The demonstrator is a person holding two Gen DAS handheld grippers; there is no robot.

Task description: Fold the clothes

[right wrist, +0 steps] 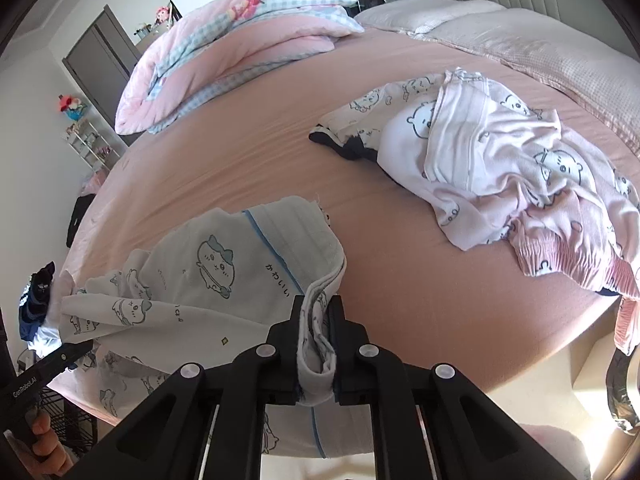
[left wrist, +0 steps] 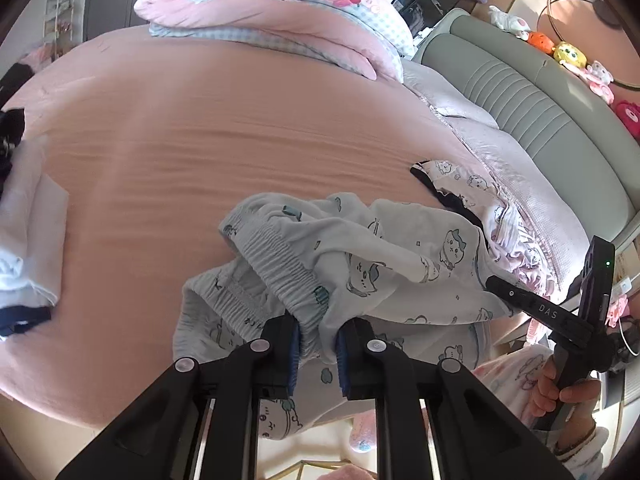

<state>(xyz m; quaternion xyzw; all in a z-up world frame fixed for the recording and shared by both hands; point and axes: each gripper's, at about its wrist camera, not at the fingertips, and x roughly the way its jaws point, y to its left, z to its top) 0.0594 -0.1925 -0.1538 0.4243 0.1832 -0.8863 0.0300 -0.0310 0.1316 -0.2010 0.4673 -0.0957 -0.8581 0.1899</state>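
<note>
Pale blue pyjama trousers [left wrist: 380, 256] printed with cartoon animals lie bunched on the pink bed sheet [left wrist: 200, 128] near its front edge. My left gripper [left wrist: 318, 344] is shut on their elastic waistband, and the fabric fills the gap between the blue pads. In the right wrist view my right gripper [right wrist: 318, 344] is shut on a folded edge of the same trousers [right wrist: 208, 264], beside a blue stripe. The trousers stretch between the two grippers. The right gripper's body [left wrist: 540, 308], held by a hand, shows at the right of the left wrist view.
A heap of pink-and-white pyjamas [right wrist: 500, 152] lies on the right of the bed. A folded pink and checked quilt [right wrist: 240, 40] sits at the far side. Folded white clothes [left wrist: 28, 240] lie at the left edge. A grey-green headboard [left wrist: 520, 92] carries plush toys.
</note>
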